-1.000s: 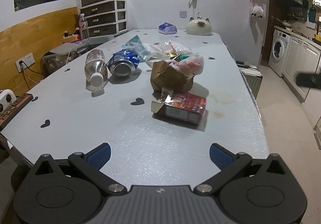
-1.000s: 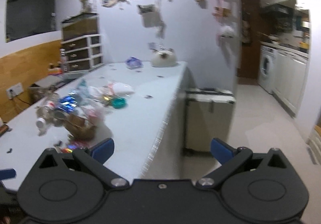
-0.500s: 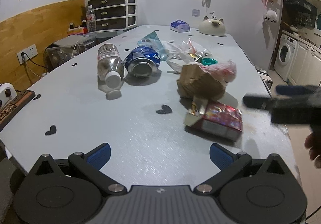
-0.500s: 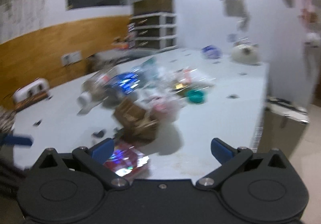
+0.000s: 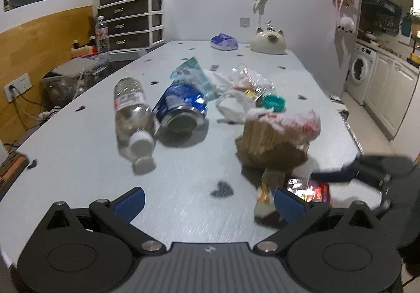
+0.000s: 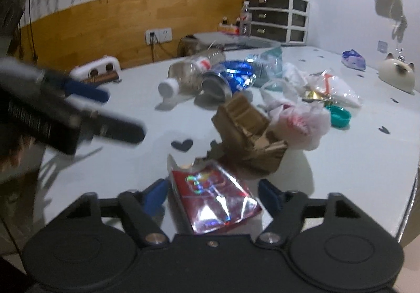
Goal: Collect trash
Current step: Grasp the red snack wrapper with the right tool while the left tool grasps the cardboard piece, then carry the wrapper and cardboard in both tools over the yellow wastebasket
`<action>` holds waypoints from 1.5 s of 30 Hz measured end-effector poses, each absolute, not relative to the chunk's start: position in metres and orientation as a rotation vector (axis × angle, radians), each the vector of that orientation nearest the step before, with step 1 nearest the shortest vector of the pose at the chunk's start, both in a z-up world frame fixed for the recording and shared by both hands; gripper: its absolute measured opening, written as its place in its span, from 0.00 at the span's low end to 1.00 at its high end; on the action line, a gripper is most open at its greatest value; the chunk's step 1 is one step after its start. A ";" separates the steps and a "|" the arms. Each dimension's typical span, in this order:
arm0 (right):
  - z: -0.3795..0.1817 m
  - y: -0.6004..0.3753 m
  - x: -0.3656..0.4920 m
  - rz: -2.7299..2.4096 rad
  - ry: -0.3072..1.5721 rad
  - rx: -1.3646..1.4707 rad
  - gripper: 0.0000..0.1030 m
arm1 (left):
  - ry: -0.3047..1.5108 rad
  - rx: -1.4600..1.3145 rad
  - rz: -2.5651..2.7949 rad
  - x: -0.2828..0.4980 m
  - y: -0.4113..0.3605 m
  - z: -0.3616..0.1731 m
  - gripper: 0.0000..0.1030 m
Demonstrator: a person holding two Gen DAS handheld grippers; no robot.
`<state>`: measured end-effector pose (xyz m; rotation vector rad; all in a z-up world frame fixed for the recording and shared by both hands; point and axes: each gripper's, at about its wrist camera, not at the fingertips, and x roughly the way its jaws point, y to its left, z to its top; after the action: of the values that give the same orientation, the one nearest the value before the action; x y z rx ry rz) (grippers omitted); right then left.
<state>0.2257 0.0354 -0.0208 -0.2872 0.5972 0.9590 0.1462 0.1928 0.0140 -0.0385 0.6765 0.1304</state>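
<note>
Trash lies on a grey table (image 5: 78,161): a clear plastic bottle (image 5: 132,114), a crushed blue can (image 5: 182,109), a torn brown cardboard box (image 5: 270,146), plastic bags (image 5: 244,88), a teal cap (image 5: 274,102) and a shiny red packet (image 6: 212,201). My right gripper (image 6: 212,194) is open with the red packet between its fingers; whether they touch it I cannot tell. It shows blurred in the left wrist view (image 5: 367,169). My left gripper (image 5: 208,205) is open and empty above the table, also in the right wrist view (image 6: 86,109).
A white cat-shaped pot (image 5: 267,42) and a blue tissue pack (image 5: 224,42) sit at the far end. Drawers (image 5: 131,22) stand beyond the left side. A power strip (image 6: 94,73) lies at the left edge. The table's right edge (image 6: 412,188) drops to the floor.
My right gripper swung left from the room to the table and came down around the red packet. My left gripper moved forward and lower toward the trash.
</note>
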 end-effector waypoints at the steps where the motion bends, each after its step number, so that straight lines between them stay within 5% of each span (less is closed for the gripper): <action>1: -0.023 0.036 0.226 0.958 0.601 -0.290 0.69 | 0.672 -0.048 0.113 0.152 0.193 0.015 1.00; 22: -0.023 -0.029 0.173 0.758 0.652 -0.179 0.61 | 0.722 -0.054 -0.063 0.239 0.154 -0.015 1.00; 26: -0.024 -0.034 0.173 0.735 0.662 -0.144 0.60 | 0.712 -0.015 -0.087 0.242 0.143 -0.020 0.85; 45: -0.022 -0.036 0.173 0.642 0.688 -0.064 0.57 | 0.655 -0.126 -0.021 0.199 0.155 -0.016 0.64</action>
<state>0.1732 -0.0363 -0.0216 -0.0639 0.6883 0.6424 0.1987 0.1547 -0.0160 -0.1256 0.6549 -0.0215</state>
